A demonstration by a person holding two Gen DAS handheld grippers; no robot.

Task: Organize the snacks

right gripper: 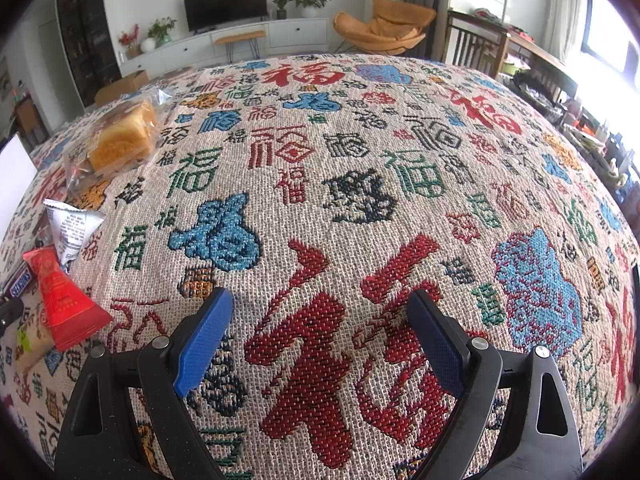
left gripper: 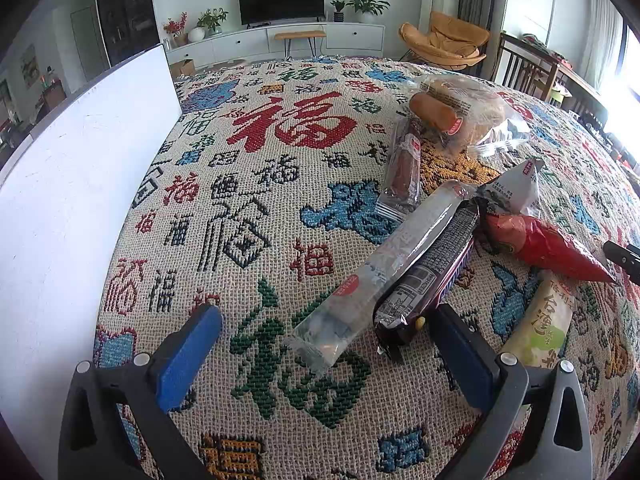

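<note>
My left gripper (left gripper: pixel 326 316) is open just above the patterned cloth, and the near ends of a clear-wrapped bar (left gripper: pixel 384 268) and a dark Snickers bar (left gripper: pixel 430 276) lie between its blue pads. Beyond them lie a brown sausage-like snack (left gripper: pixel 402 168), a bagged bread (left gripper: pixel 460 108), a grey triangular packet (left gripper: pixel 514 186), a red cone packet (left gripper: pixel 548 248) and a pale green-lettered packet (left gripper: pixel 544 320). My right gripper (right gripper: pixel 322 300) is open and empty over bare cloth; the bread (right gripper: pixel 120 138), grey packet (right gripper: pixel 70 230) and red packet (right gripper: pixel 66 300) lie to its far left.
A white box wall (left gripper: pixel 80 184) stands along the left side of the table. The cloth-covered table (right gripper: pixel 360 184) stretches right. Chairs and a side table stand beyond the far right edge.
</note>
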